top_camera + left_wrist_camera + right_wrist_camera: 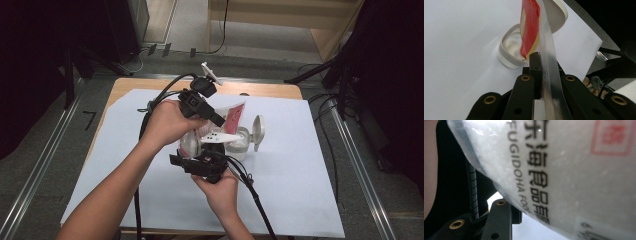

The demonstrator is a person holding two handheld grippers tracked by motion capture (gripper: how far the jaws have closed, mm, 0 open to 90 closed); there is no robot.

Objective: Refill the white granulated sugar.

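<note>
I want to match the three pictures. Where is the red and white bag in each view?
High view: the bag is at the centre, slanting between the two hands.
Left gripper view: upper middle, its clear edge running down between the black jaws.
Right gripper view: upper right, very close, with black print.
Shared landmark: the open container below the bag, also in the left gripper view.

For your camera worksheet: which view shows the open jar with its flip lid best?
The high view: the whole jar stands on the white sheet, lid swung open. The left gripper view shows its rim behind the pouch. The right gripper view gives printed pouch instead.
</note>
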